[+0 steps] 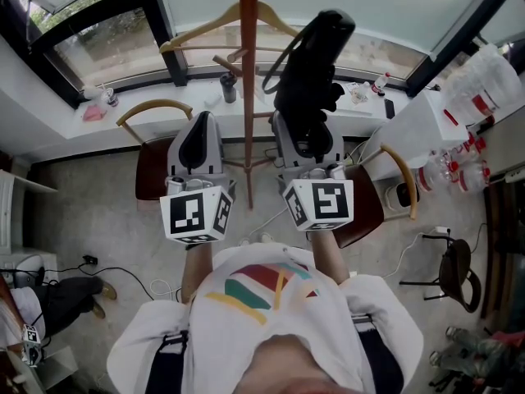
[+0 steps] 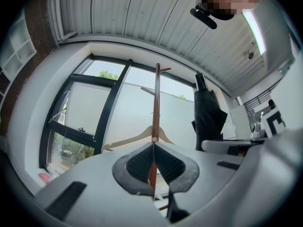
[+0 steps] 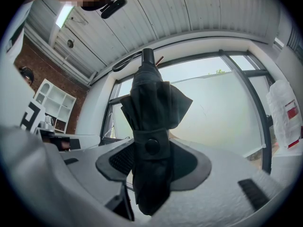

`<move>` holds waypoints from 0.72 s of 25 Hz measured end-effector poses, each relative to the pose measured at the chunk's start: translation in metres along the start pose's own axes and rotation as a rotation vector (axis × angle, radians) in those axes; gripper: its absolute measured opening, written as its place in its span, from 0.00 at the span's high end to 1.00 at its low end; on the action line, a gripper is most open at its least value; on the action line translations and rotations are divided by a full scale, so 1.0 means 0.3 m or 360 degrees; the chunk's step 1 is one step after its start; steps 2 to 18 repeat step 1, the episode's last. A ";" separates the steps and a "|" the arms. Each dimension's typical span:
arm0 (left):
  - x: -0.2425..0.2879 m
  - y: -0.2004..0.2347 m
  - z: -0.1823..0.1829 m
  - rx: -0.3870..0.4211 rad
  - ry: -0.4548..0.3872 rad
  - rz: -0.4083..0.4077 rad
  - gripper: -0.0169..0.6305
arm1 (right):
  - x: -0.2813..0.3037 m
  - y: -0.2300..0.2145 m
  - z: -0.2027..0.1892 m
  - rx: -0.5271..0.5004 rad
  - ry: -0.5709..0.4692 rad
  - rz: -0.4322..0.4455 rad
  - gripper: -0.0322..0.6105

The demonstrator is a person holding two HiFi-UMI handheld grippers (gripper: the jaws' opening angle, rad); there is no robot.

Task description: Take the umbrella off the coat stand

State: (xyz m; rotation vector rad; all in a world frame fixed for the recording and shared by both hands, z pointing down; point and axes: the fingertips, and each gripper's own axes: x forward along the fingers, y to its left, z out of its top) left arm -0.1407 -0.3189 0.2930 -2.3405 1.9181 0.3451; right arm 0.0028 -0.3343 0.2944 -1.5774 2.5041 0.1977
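Note:
A folded black umbrella [image 1: 316,64] stands upright just right of the wooden coat stand's pole [image 1: 248,72]. My right gripper [image 1: 305,130] is shut on its lower part; in the right gripper view the umbrella [image 3: 151,126] fills the space between the pads, strap button facing me. Its thin black loop arcs toward the stand's pegs; whether it rests on one I cannot tell. My left gripper [image 1: 199,121] is held level beside the right one, left of the pole, shut and holding nothing. The left gripper view shows the pole [image 2: 156,103] straight ahead and the umbrella [image 2: 207,117] to the right.
A wooden hanger [image 1: 230,19] hangs high on the stand. Two round-backed chairs [image 1: 156,167] [image 1: 385,195] flank its base. The windowsill [image 1: 131,97] behind carries a dark cup [image 1: 228,87] and small items. A white table [image 1: 426,125] with bottles and a stool [image 1: 455,269] stand at right.

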 end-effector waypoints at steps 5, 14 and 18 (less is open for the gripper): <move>0.000 0.001 -0.002 0.0000 0.0001 0.0000 0.96 | 0.000 -0.001 -0.002 0.0001 -0.0001 -0.0002 0.64; 0.000 0.001 -0.002 0.0000 0.0001 0.0000 0.96 | 0.000 -0.001 -0.002 0.0001 -0.0001 -0.0002 0.64; 0.000 0.001 -0.002 0.0000 0.0001 0.0000 0.96 | 0.000 -0.001 -0.002 0.0001 -0.0001 -0.0002 0.64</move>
